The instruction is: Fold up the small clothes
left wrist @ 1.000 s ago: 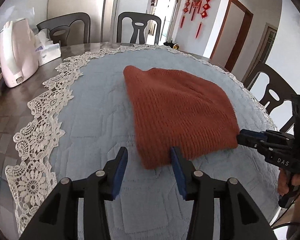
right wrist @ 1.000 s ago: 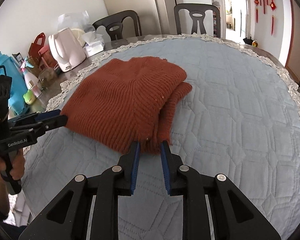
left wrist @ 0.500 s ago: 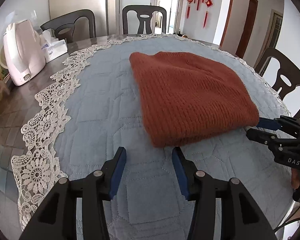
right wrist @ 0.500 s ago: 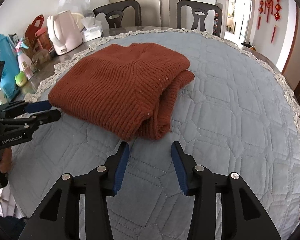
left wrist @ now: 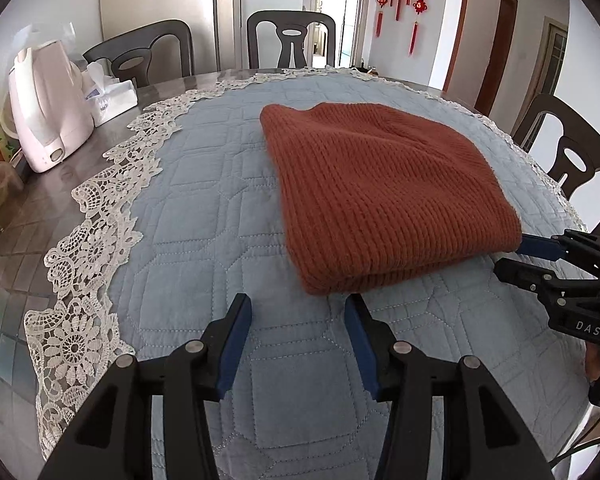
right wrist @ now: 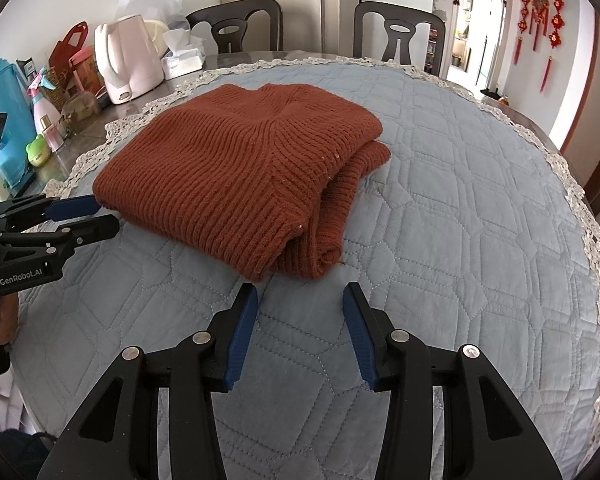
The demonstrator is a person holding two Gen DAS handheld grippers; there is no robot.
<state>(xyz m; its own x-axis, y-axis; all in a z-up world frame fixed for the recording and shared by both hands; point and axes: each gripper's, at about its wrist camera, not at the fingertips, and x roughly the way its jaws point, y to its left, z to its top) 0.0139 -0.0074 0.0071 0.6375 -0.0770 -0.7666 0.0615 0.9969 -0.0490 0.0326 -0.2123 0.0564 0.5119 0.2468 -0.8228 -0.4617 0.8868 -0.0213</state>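
Observation:
A rust-red knitted sweater (left wrist: 380, 192) lies folded in a thick stack on the blue quilted table cover (left wrist: 228, 240); it also shows in the right wrist view (right wrist: 240, 168). My left gripper (left wrist: 298, 312) is open and empty, just short of the sweater's near corner. It also shows at the left in the right wrist view (right wrist: 88, 216). My right gripper (right wrist: 300, 300) is open and empty, just in front of the folded edge. It shows at the right in the left wrist view (left wrist: 516, 256), beside the sweater's other corner.
A pink kettle (left wrist: 48, 112) and a tissue box (left wrist: 108, 96) stand at the table's left. Bottles and a blue container (right wrist: 4, 120) crowd that side. Dark chairs (left wrist: 290, 40) ring the table. A lace border (left wrist: 88, 240) edges the cover.
Both grippers have let go of the sweater's near edge, opened, and pulled back a little toward me. The sweater now lies flat and folded on the cover.

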